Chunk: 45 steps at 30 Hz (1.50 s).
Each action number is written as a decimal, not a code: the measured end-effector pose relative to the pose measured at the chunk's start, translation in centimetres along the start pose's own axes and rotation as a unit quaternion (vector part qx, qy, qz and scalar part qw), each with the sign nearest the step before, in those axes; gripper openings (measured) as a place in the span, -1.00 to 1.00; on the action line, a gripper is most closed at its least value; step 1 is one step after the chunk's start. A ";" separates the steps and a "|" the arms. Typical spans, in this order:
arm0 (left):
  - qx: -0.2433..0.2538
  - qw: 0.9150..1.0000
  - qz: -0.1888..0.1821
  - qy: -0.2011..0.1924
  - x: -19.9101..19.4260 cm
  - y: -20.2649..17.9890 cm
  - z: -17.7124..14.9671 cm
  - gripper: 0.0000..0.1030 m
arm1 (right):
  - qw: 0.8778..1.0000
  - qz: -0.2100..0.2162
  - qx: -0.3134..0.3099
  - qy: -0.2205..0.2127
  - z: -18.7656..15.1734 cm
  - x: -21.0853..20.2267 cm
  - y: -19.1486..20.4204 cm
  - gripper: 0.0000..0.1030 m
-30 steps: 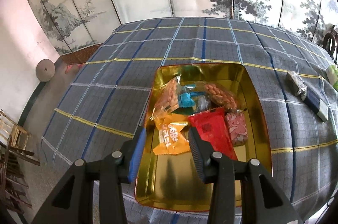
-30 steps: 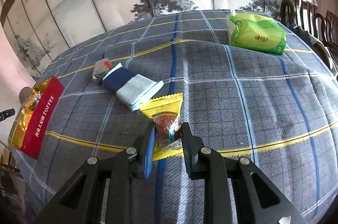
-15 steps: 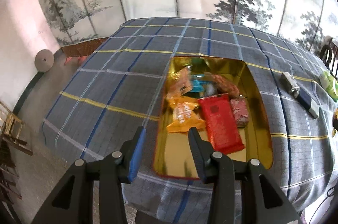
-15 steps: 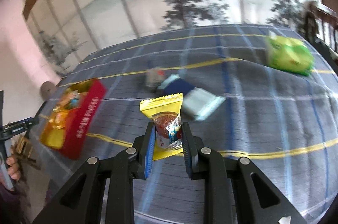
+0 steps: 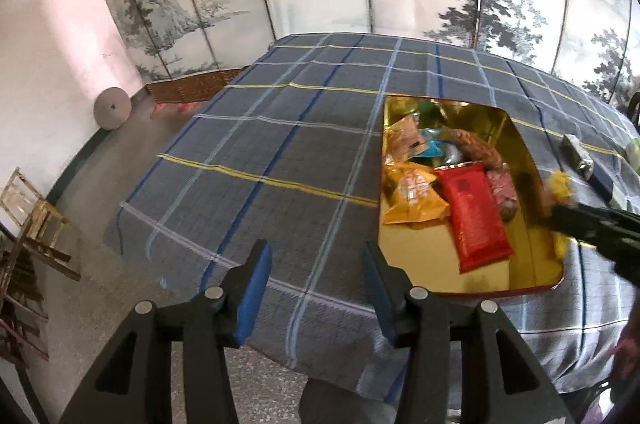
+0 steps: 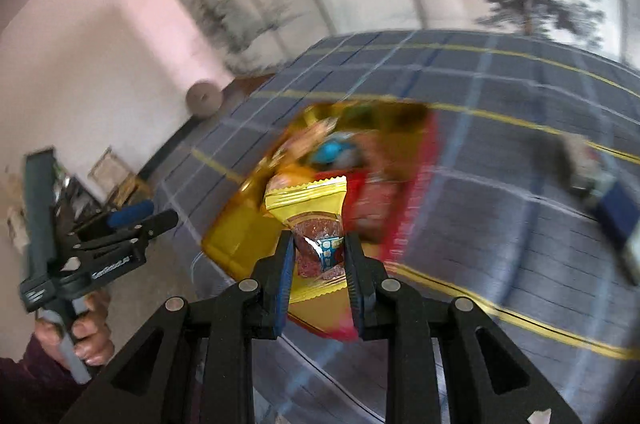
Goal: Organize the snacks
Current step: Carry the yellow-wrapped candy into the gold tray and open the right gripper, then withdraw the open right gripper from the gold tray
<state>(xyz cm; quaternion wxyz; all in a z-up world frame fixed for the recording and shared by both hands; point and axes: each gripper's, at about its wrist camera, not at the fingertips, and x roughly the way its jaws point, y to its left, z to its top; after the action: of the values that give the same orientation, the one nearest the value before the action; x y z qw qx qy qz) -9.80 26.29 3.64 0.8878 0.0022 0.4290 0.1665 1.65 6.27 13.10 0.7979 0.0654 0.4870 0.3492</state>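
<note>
On the blue plaid tablecloth [image 5: 280,152], the gold rectangular tin with a red rim [image 5: 532,256] already holds several wrapped snacks; a few items lie outside it, unsorted; the left gripper [image 5: 316,288], jaws just widened, is empty; the right gripper [image 6: 318,280] pinches a yellow snack packet [image 6: 308,200] over the tin, release seemingly next.

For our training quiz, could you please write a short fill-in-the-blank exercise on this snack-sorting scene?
1. The right tongs are shut on a snack packet whose wrapper is mostly ____.
2. The left tongs hold ____ between their pads.
3. The long red packet lies inside the ____-lined tin.
4. The tin stands on a ____-patterned tablecloth.

Missing words: yellow; nothing; gold; plaid
</note>
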 end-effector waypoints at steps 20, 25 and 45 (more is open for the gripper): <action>0.021 1.000 0.005 -0.002 -0.1 -0.2 -0.9 0.09 | 0.998 0.002 0.005 0.065 0.8 8.4 3.0 -0.50; 0.026 1.000 0.002 0.001 0.0 -0.5 -1.0 0.09 | 0.999 0.014 0.012 0.042 0.7 6.7 2.6 -0.50; 0.127 0.990 -0.057 0.030 -1.0 -10.0 1.4 0.12 | 0.945 -0.307 0.092 -0.068 -9.1 -14.6 -19.0 -0.21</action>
<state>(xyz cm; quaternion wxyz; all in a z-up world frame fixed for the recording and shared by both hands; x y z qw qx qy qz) -6.40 16.75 3.83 0.8753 0.0852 0.4723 0.0598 -0.59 -19.15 10.67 0.8881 0.0094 0.4583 0.0352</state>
